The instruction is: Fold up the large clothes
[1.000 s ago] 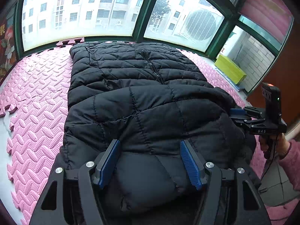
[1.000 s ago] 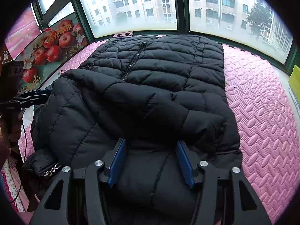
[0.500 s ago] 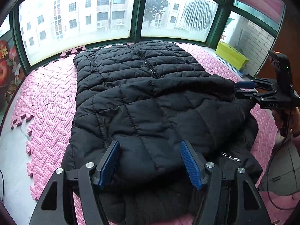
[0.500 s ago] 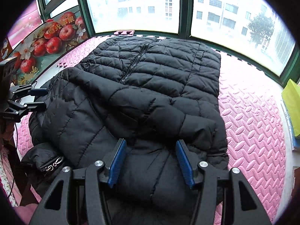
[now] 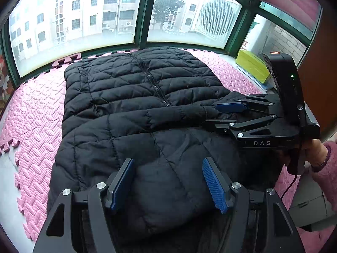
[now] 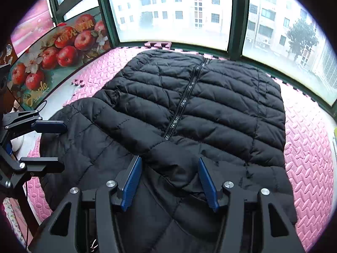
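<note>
The black quilted jacket (image 5: 134, 109) lies mid-frame on the pink foam mat (image 5: 35, 113), its near edge hidden behind the left gripper (image 5: 168, 184) and right gripper (image 6: 168, 181), both spread, clasping nothing.

This looks like an enclosed home balcony: green-framed windows (image 5: 141, 10) wrap around facing apartment blocks (image 6: 185, 6), pink interlocking foam mats (image 5: 31, 113) cover the floor, and an apple-printed box (image 6: 52, 59) leans at one side.

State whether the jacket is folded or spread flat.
Partly folded: the jacket's sleeves lie across its front; the body still spreads over the mat.
</note>
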The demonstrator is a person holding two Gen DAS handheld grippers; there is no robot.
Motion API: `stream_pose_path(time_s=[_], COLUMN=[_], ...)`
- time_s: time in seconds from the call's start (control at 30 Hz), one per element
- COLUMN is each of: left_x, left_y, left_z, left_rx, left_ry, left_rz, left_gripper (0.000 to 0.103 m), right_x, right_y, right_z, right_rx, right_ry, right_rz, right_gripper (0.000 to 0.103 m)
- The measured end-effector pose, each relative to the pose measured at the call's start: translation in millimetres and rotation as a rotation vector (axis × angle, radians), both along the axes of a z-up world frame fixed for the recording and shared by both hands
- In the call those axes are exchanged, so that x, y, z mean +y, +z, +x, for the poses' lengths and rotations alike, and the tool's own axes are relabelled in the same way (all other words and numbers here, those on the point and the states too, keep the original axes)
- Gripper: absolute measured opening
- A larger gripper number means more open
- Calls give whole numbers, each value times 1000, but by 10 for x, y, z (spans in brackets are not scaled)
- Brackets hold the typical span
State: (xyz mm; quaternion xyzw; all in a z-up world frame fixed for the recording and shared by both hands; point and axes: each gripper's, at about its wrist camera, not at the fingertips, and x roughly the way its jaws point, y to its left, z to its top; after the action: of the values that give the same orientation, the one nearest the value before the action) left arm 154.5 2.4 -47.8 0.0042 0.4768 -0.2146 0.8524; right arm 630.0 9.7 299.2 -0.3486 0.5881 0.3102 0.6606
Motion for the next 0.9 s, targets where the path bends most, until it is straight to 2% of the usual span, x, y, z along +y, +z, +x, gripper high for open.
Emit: stream_pose_path(time_s=[0.1, 0.2, 0.33, 0.4, 0.5, 0.6, 0.63, 0.7, 0.9], left_x=[-25, -59, -62, -51, -53, -65, -85, -134, -254], left_y=[-101, -136, -149, -128, -41, 94, 141, 207, 175], left_z=[0, -16, -53, -92, -176, -362, -453, -652, -1254], left_rx=[7, -2, -7, -9, -14, -7, -4, 12, 88], left_ry=[-9, -18, -16, -11, -3, -15, -23, -50, -88], left_rz=[12, 45, 54, 58, 56, 12, 8, -1, 31], left_gripper=[71, 71, 71, 71, 71, 71, 71, 73, 74], right_x=[-99, -66, -104, -219, -437, -656, -710, -718, -595], right_y=[-99, -40, 250, 407, 539, 429, 363, 340, 609], right_z=[-26, -51, -16, 32, 67, 119, 140, 125, -38], right_rx=[7, 2, -34, -43, -70, -43, -15, -22, -62], right_ry=[11, 32, 36, 3, -28, -67, -84, -74, 20], right_rz=[-10, -30, -4, 28, 19, -29, -32, -25, -25], right_gripper=[60, 60, 60, 60, 60, 60, 60, 60, 60])
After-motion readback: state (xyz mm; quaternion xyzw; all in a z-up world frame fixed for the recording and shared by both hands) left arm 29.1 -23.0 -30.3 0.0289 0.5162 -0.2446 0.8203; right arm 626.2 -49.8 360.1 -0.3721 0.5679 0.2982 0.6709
